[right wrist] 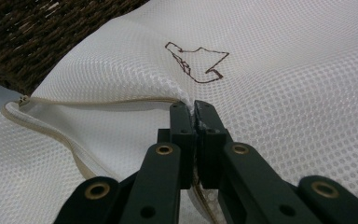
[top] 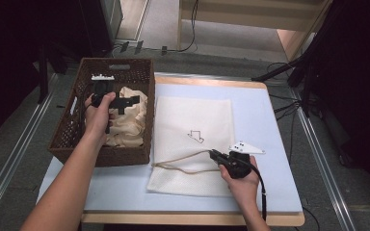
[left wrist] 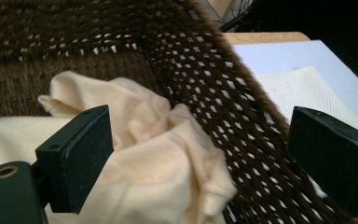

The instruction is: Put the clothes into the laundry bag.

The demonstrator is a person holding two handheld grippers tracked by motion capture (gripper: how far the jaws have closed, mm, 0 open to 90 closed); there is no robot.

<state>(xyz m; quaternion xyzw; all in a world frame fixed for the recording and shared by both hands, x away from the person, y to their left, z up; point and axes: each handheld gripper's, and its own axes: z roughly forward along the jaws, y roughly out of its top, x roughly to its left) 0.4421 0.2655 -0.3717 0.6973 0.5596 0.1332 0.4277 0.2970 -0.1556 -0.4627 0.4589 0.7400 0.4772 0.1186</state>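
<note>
While the mesh bag [top: 192, 144] lies flat on the table [top: 270, 125], its zipper edge is clamped by the right gripper [top: 213, 154]; the left gripper [top: 136, 99] is held apart over the cream cloth [top: 130, 120] in the basket [top: 77, 115].

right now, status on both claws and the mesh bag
Left claw open over cream cloth in basket, nothing gripped. Right claw shut on mesh bag at its zip edge. Nothing in the way.

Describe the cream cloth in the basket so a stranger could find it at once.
Start at the dark woven basket on the table's left side. Inside lies the crumpled cream cloth, under the open left gripper. Unlike the flat white mesh bag beside the basket, it is bunched and smooth.
</note>
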